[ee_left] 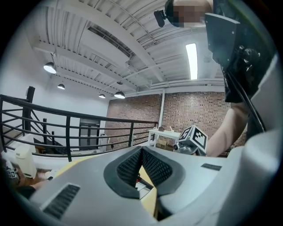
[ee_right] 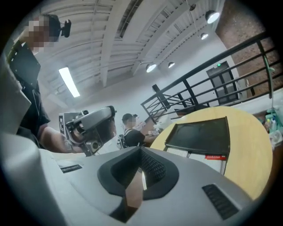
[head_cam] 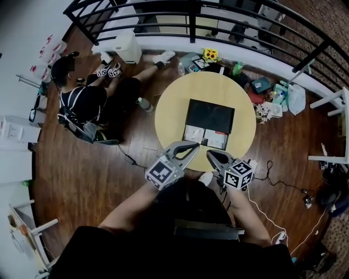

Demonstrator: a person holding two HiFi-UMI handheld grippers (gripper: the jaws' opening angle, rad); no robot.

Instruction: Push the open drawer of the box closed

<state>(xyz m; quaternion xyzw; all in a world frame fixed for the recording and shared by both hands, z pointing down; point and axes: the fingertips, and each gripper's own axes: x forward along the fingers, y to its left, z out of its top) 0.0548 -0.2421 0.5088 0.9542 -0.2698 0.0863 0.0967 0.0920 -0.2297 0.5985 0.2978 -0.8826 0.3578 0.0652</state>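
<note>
While both grippers hang above the near edge of the round yellow table, the one black box lies flat near the table's middle. Its single drawer stands pulled out toward the person, with pale contents showing. A small red label sits at the drawer's front corner, but its print is too small to read. No other writing on the box can be made out.

Two grippers are in play, each carrying one cube of black-and-white square markers. The left gripper has its jaws pressed together at the tips with nothing between them. It points at the drawer's front and is just short of it. The right gripper is likewise closed and empty, just beside the left one and also aimed at the drawer.

Beyond the table, one seated person is on the wooden floor at the left, with two more marker cubes close to that person's hands. One bunch of yellow flowers lies by the black railing.
</note>
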